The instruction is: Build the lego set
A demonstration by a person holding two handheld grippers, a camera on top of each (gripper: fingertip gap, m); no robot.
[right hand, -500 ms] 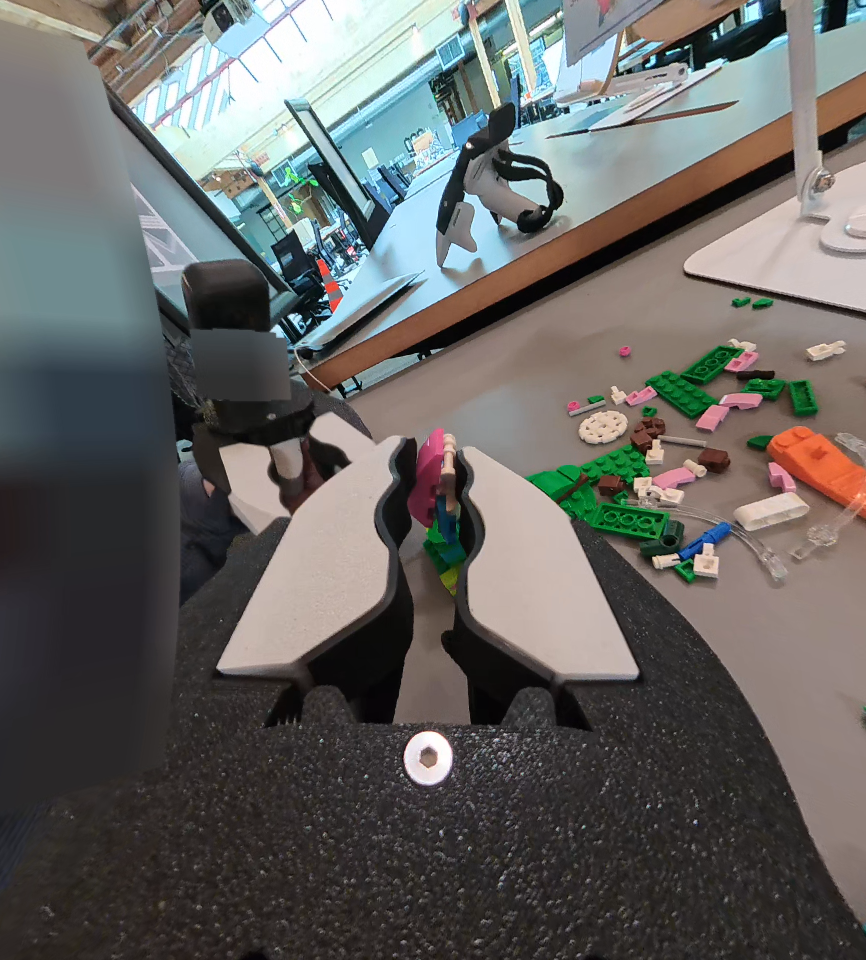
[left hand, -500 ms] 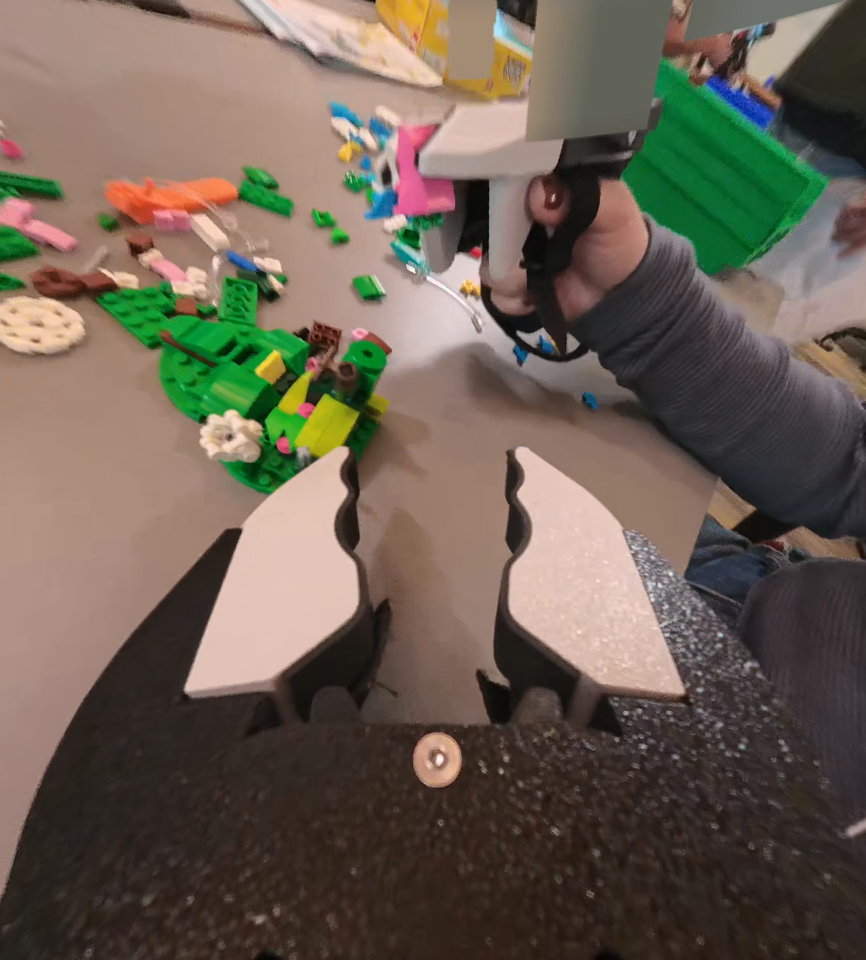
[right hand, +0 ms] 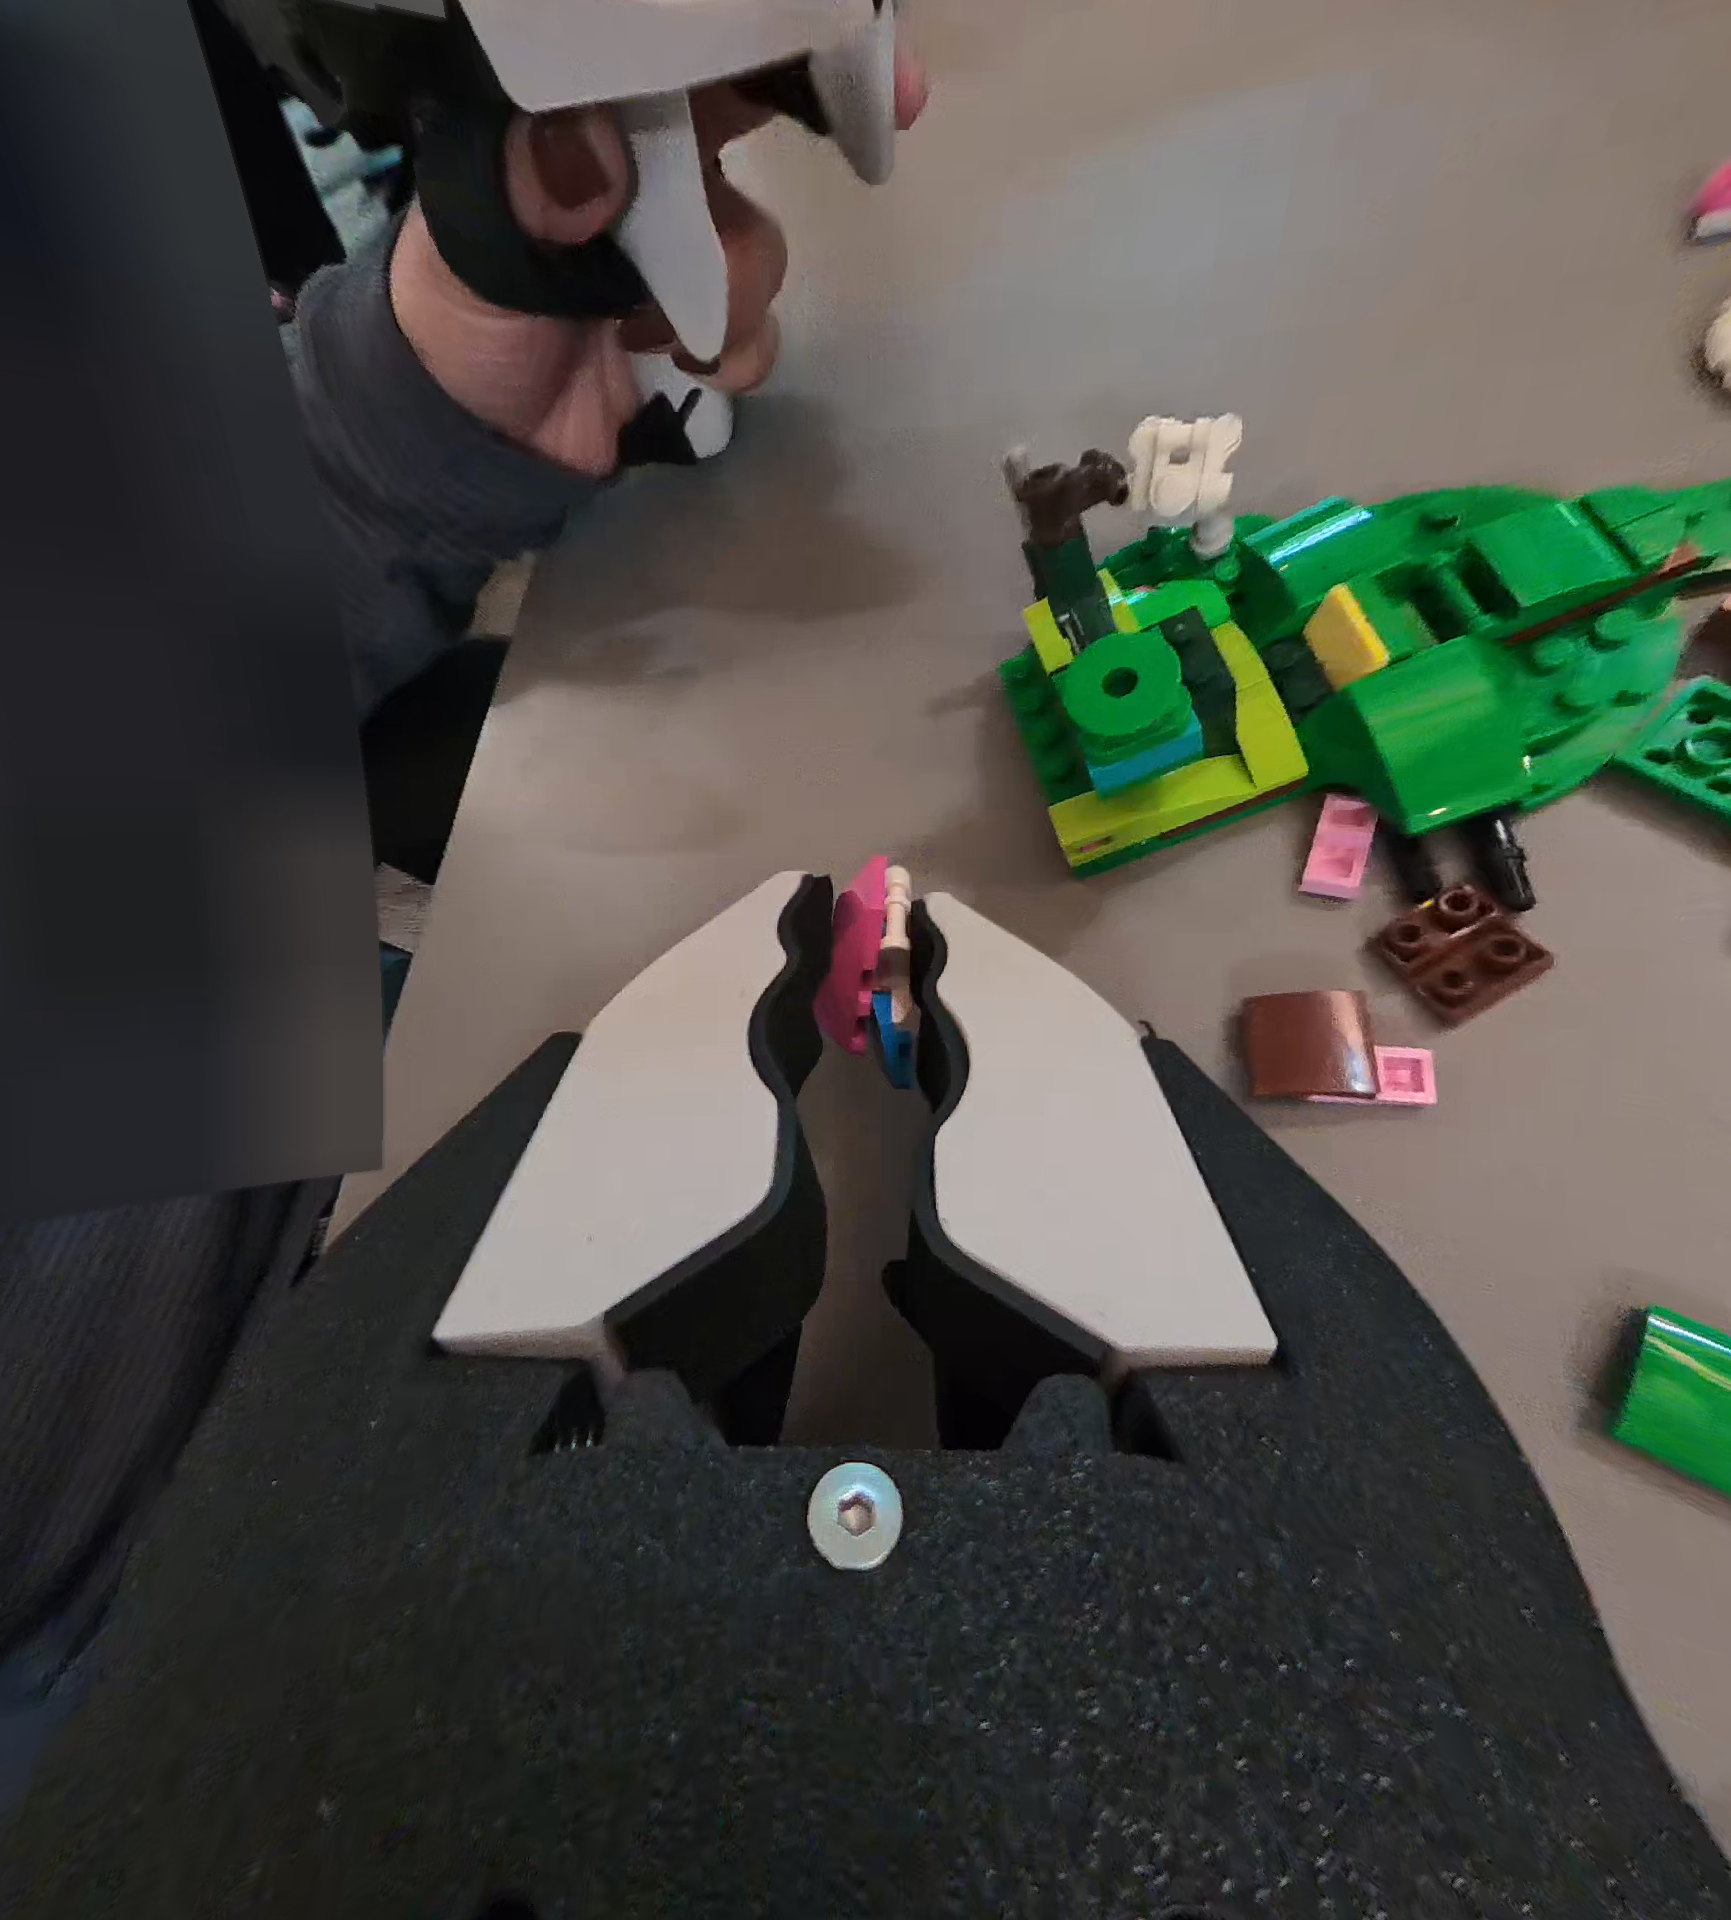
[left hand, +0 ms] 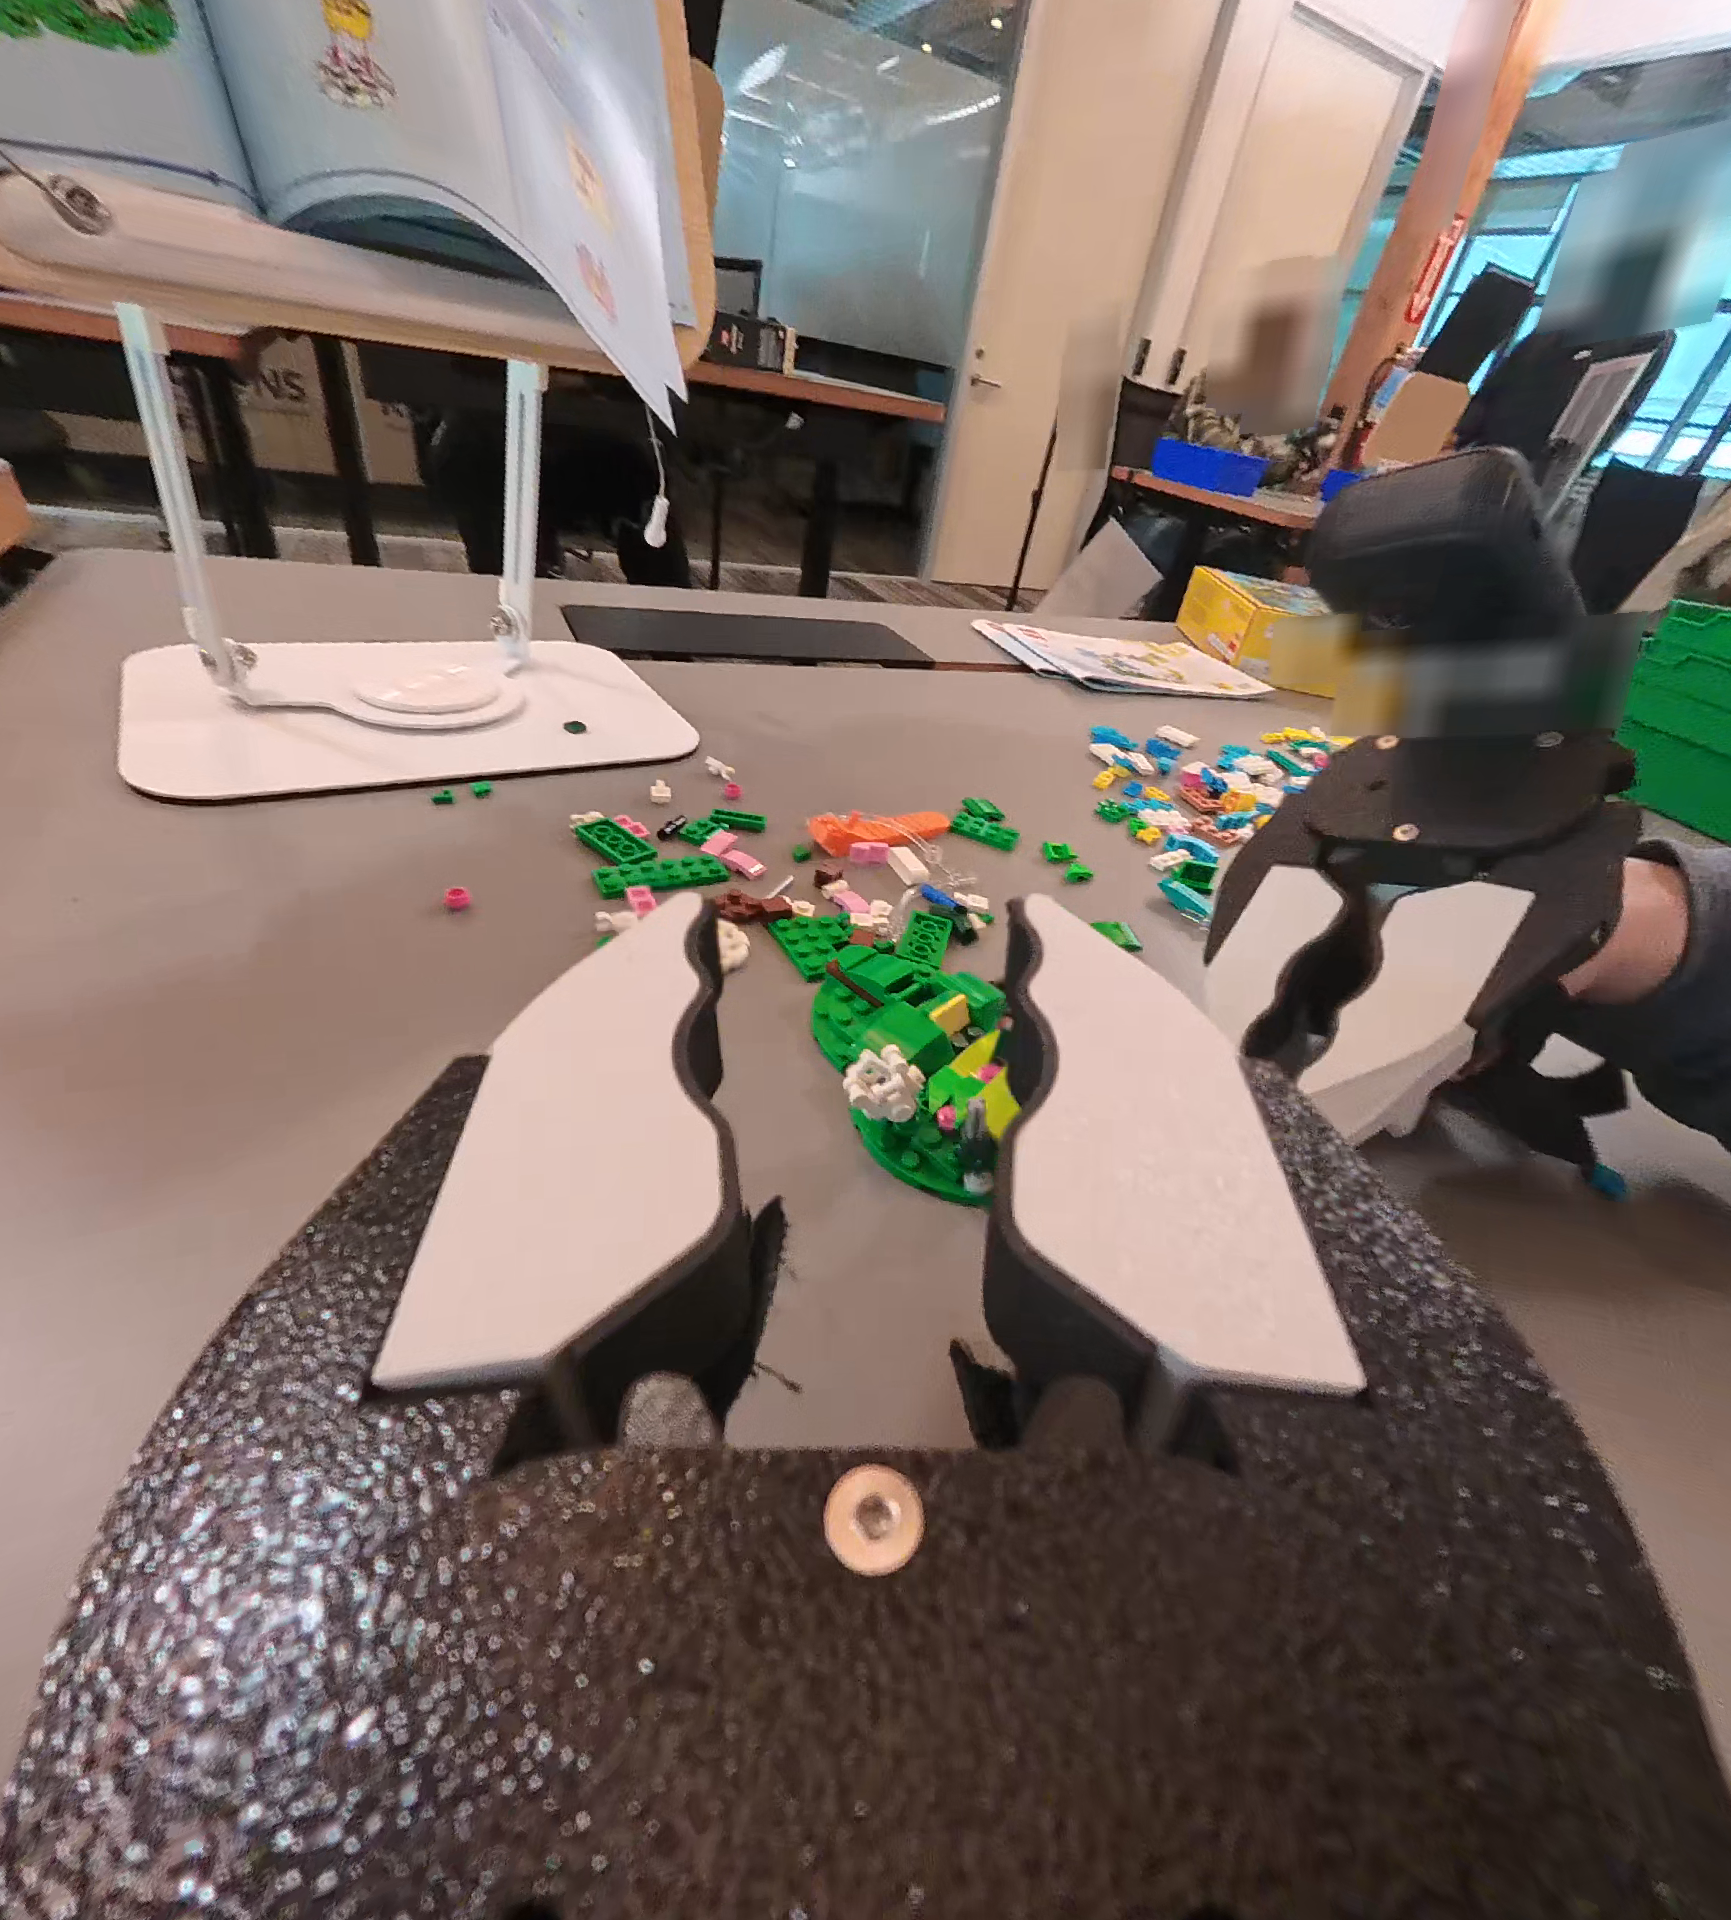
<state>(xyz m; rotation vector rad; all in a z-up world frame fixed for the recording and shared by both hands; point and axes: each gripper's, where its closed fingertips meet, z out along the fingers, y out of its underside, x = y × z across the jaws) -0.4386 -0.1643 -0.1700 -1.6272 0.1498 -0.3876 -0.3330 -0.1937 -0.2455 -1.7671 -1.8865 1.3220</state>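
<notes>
Right gripper (right hand: 871, 940): jaws nearly shut, pinching a small sub-assembly (right hand: 866, 982) near the tips; magenta piece against the left pad, a thin tan bar and a blue piece beside it; hangs over bare table near the person's side.
Left gripper (left hand: 856, 1023): jaws well apart; nothing between them; points toward the green build from the near side.
Green build (right hand: 1360, 665): rests flat on the grey table (right hand: 1100, 260); rounded green plate base with lime slopes, a yellow tile, a round green stud-top on a blue block, and a white flower (right hand: 1185, 464) on a stem at the near corner; well apart from the held piece.
Loose parts: brown plate (right hand: 1460, 953), brown curved tile (right hand: 1308, 1058), pink plates, green plates beside the build; orange tool (left hand: 871, 828) farther off among scattered bricks.
Handling (judgement): held piece is light, rigid, glossy; likely to twist or pop out if squeezed on the thin bar; better grip across the flat magenta face.
Build (judgement): stiff but light, will slide when pressed; steady it by the plate edge with the free gripper; flower and brown stem look fragile, avoid them.
Booklet (left hand: 487, 135): open on a white stand (left hand: 393, 717) at the far side.
</notes>
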